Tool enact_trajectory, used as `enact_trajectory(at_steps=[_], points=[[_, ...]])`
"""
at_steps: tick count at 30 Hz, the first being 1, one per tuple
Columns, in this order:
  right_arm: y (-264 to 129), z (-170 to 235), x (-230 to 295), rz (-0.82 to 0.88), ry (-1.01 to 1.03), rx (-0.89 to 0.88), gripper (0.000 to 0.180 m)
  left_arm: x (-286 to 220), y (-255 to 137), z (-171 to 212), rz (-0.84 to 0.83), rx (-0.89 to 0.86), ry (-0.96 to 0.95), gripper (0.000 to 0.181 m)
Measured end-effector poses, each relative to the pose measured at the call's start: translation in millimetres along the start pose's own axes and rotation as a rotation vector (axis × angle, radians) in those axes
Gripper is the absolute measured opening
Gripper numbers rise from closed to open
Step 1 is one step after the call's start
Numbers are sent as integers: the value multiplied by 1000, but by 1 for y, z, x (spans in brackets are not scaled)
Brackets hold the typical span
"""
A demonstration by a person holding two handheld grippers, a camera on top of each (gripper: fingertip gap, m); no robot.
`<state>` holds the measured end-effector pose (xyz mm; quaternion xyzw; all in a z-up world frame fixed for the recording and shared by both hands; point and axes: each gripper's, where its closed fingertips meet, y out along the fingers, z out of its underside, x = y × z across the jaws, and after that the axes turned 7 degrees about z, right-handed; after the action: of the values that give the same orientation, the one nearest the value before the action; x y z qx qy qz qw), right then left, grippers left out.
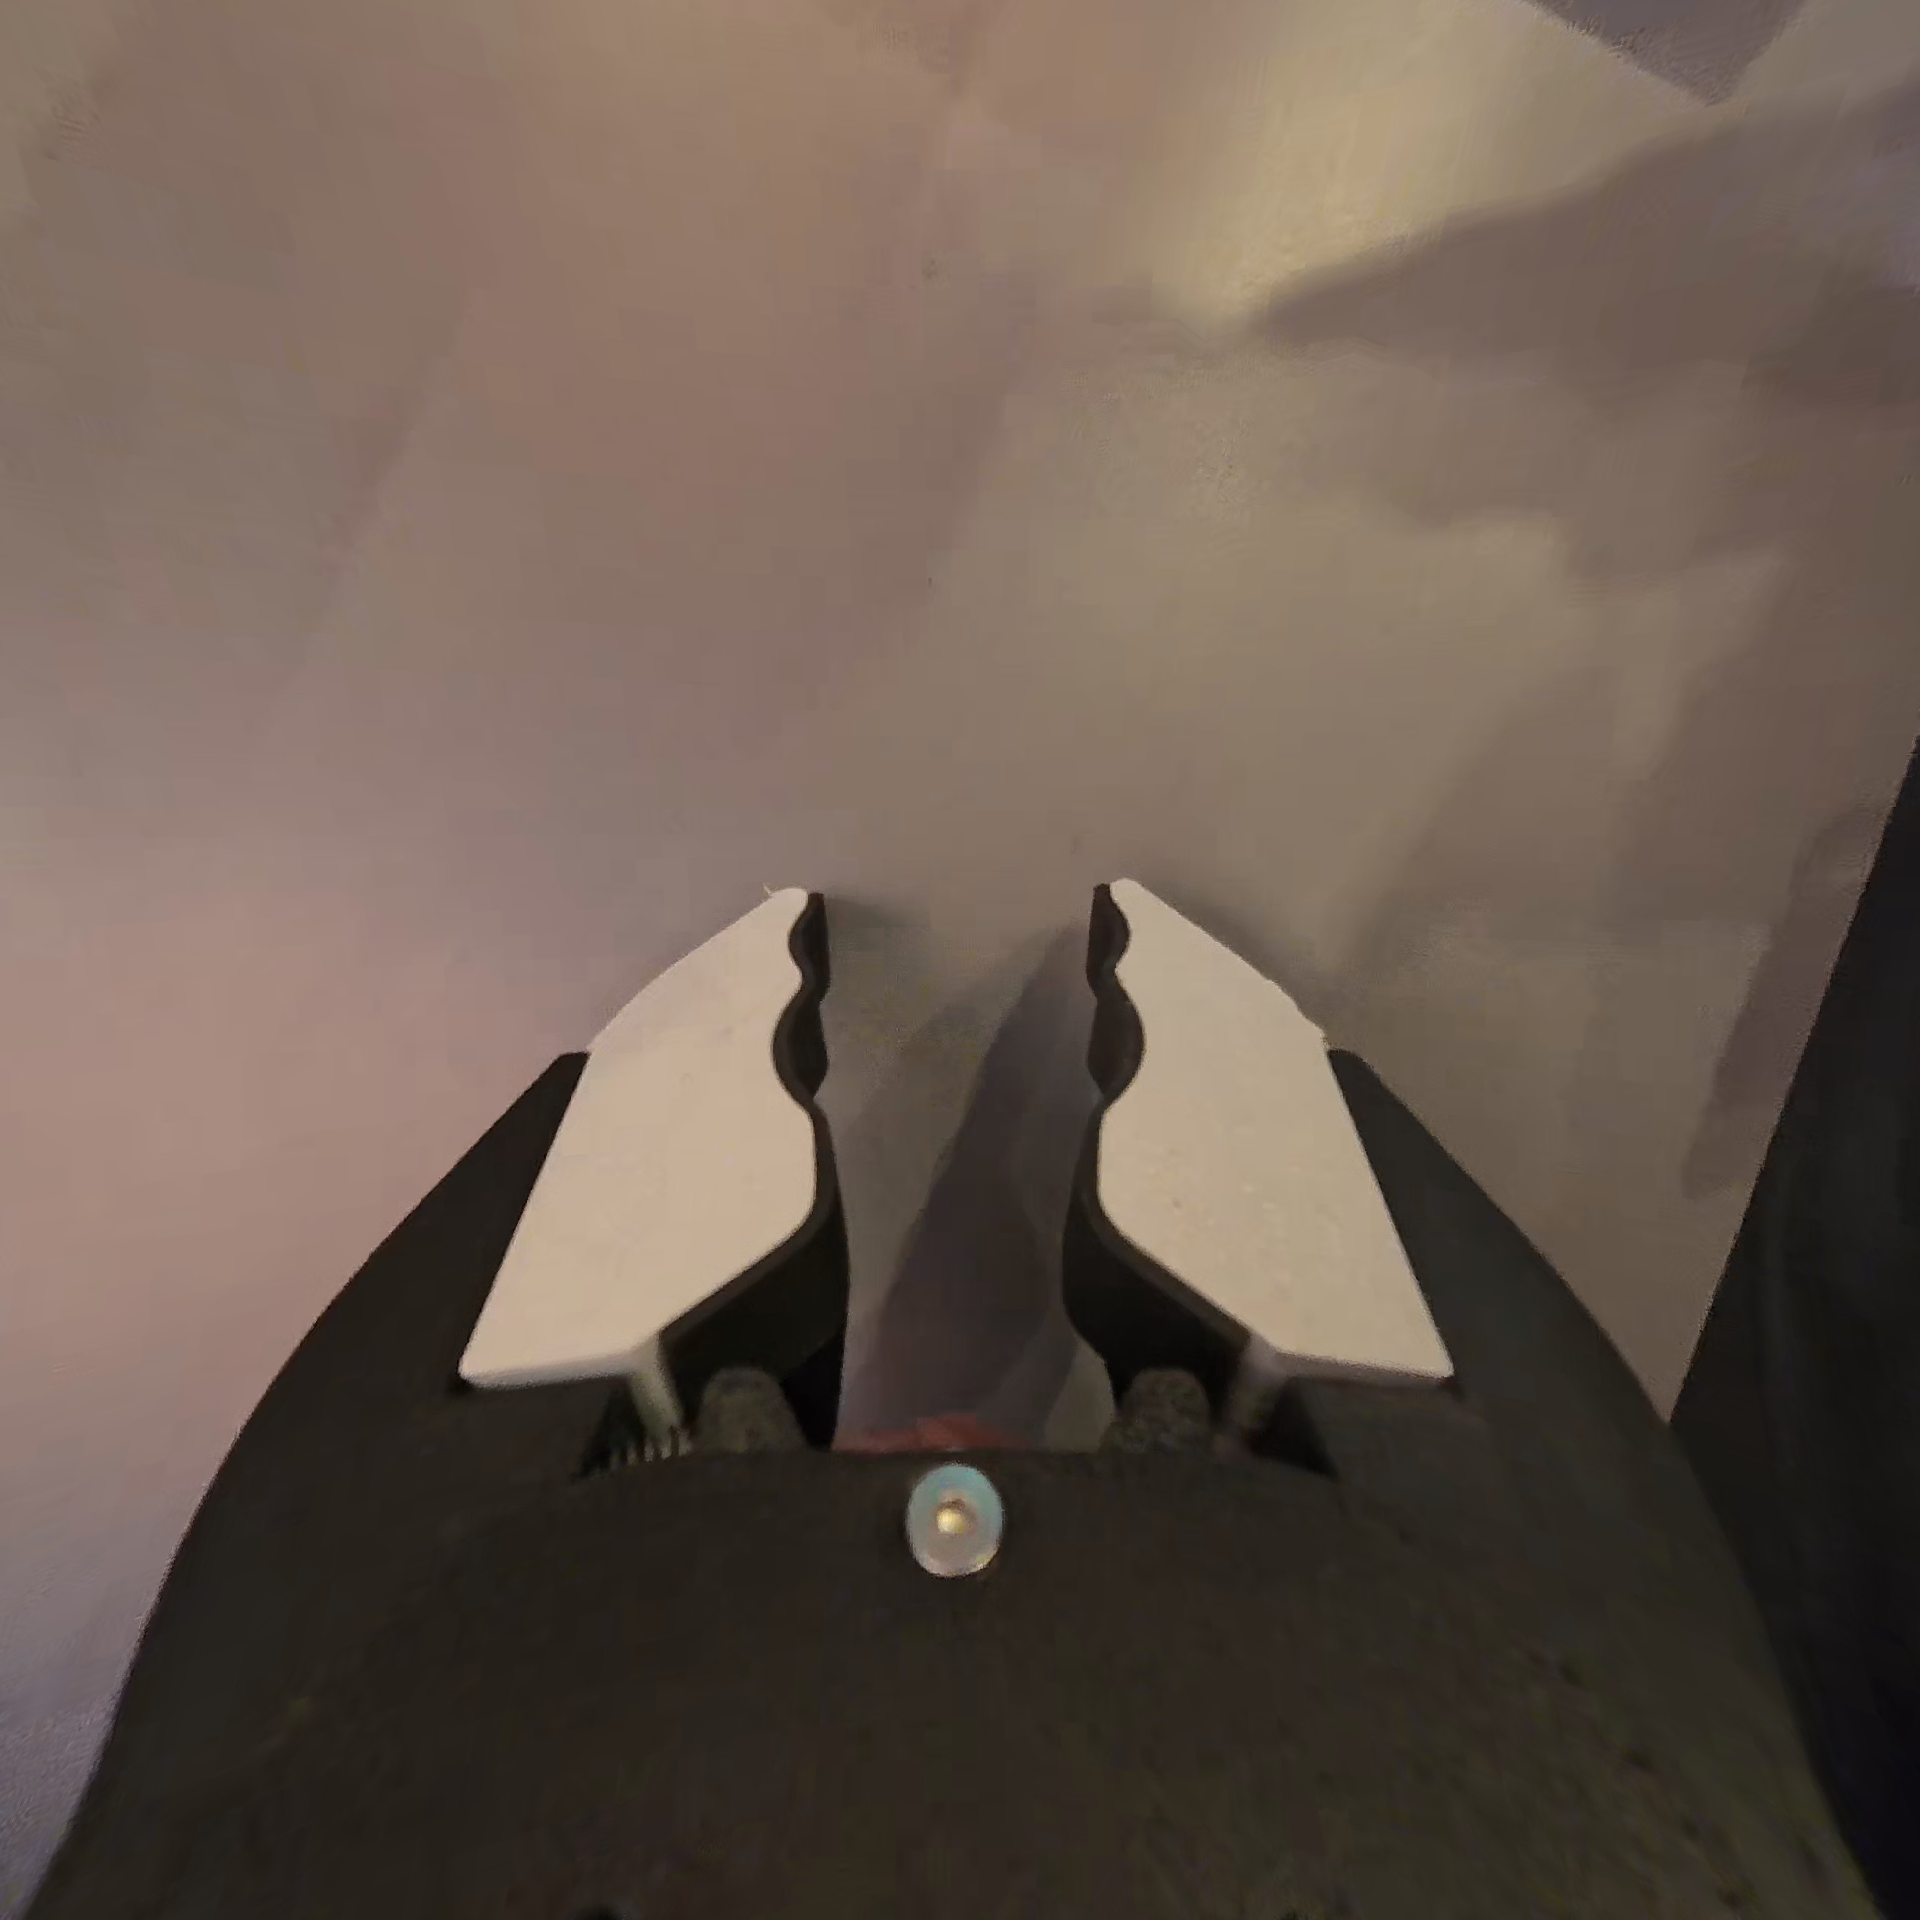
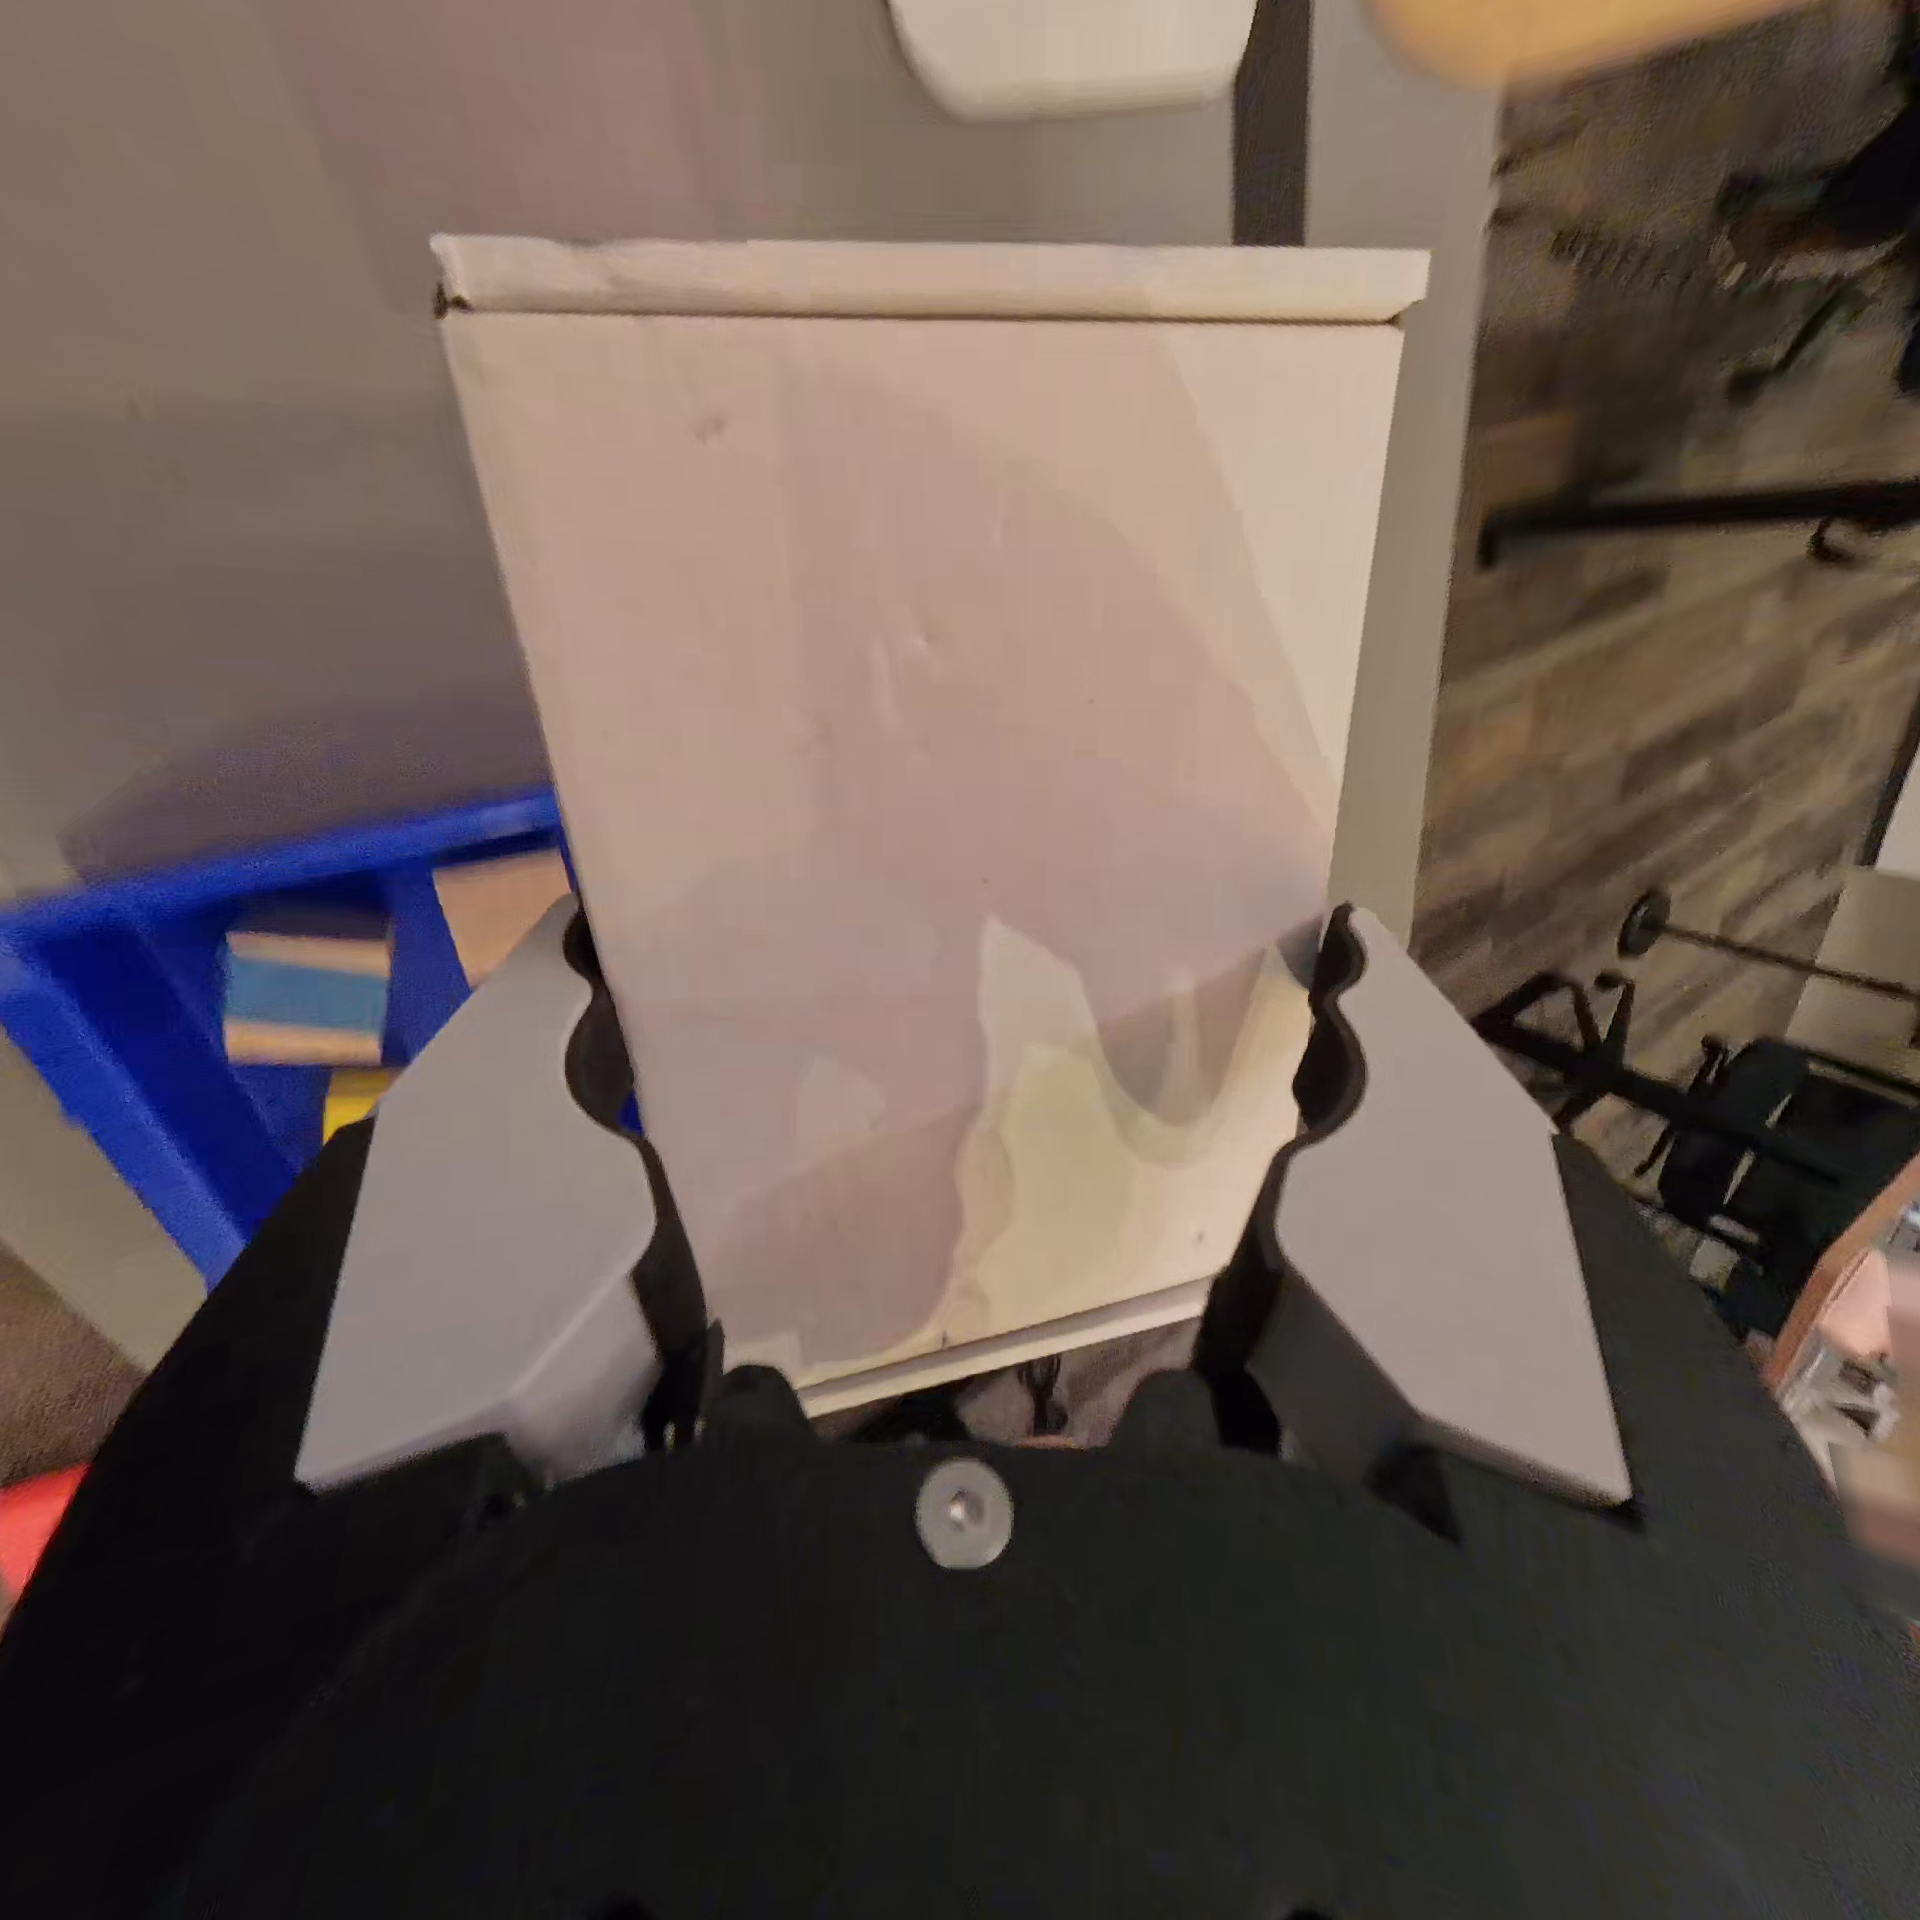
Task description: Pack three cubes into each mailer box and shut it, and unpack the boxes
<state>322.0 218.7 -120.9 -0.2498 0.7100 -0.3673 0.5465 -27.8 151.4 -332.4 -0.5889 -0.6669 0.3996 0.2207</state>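
Note:
In the right wrist view a closed white mailer box (image 2: 914, 644) sits between my right gripper's (image 2: 961, 925) fingers. Both pads press on its side edges, and it is held off the table with the floor showing beyond it. A blue bin (image 2: 114, 997) at the left holds wooden cubes, one with a blue face (image 2: 307, 997). In the left wrist view my left gripper (image 1: 956, 904) has its fingers apart with nothing between them. Its tips are close against a plain white surface (image 1: 935, 468), with a faint crease running between the fingers. I cannot tell whether this surface is the box.
A grey wall and a white rounded object (image 2: 1070, 52) are behind the box. Wood-pattern floor with black stands (image 2: 1714, 1122) lies at the right. A red thing (image 2: 31, 1527) shows at the lower left. A dark shape (image 1: 1829, 1299) fills the right edge of the left wrist view.

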Motion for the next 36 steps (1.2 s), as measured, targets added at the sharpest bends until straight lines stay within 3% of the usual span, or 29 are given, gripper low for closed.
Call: enact_trajectory(at_steps=[4,8,12,16,23,28,31,36], points=[[22,63,13,-110,-14,95,131,-2,1,-2,9,-3,-5,48],[59,102,33,-194,-47,195,131,-2,2,-2,5,-7,-8,47],[96,101,55,-267,-33,142,131,-1,3,-3,2,-14,-12,47],[126,121,63,-252,-48,233,137,-2,3,-4,5,-21,-12,48],[92,111,42,-181,3,199,138,-3,3,-4,8,-21,-7,49],[51,101,24,-83,165,105,142,-2,-2,-9,-17,-38,2,53],[31,120,18,-13,356,105,137,0,-11,-12,-40,-52,4,54],[11,168,33,46,697,50,114,2,-37,-18,-103,-112,-4,57]])
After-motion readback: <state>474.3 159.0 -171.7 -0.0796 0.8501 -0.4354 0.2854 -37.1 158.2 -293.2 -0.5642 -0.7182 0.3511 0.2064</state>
